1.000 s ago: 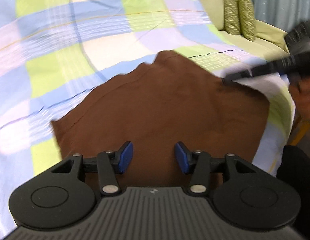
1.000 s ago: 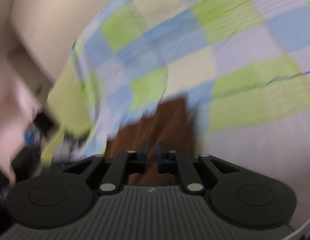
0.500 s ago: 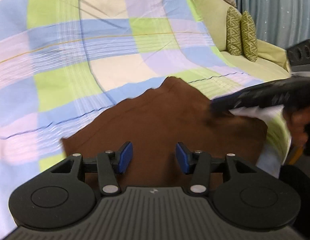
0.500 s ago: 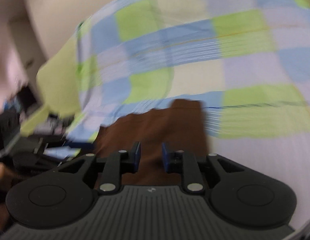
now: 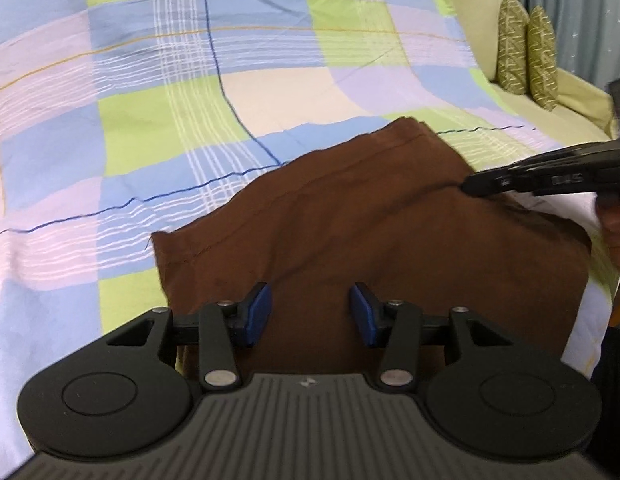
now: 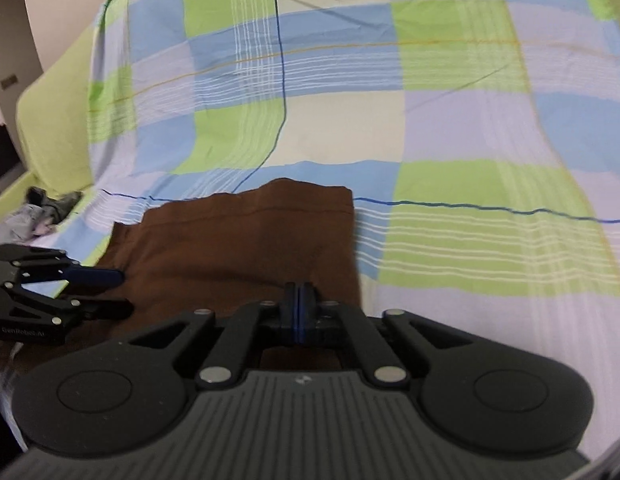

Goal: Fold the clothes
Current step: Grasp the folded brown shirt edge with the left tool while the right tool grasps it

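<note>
The left claw (image 5: 310, 314) hangs over the near part of the brown cloth (image 5: 389, 232), its 2 blue pads (image 5: 257, 312) standing apart with bare cloth showing between them and nothing pinched. That cloth lies spread on the checked sheet (image 5: 190, 120), straight ahead of and under this claw, its stitched hem running off to the far right. To the claw's right, the right claw (image 5: 467, 184) reaches in from the side, its tip at the cloth's far right edge, a hand (image 5: 615, 232) behind it. In the right wrist view, the right claw (image 6: 298, 292) is closing, its 2 pads all but together over the cloth's (image 6: 238, 240) near right side; whether a pinch of cloth sits between them cannot be told. The left claw (image 6: 124, 290) shows to its left, jaws parted over the cloth's left edge. Far left of it, a small grey heap of clothes (image 6: 34, 212) lies beside the sheet (image 6: 469, 120). Beyond the left claw, to its far right, 2 green cushions (image 5: 527, 56) stand upright.
</note>
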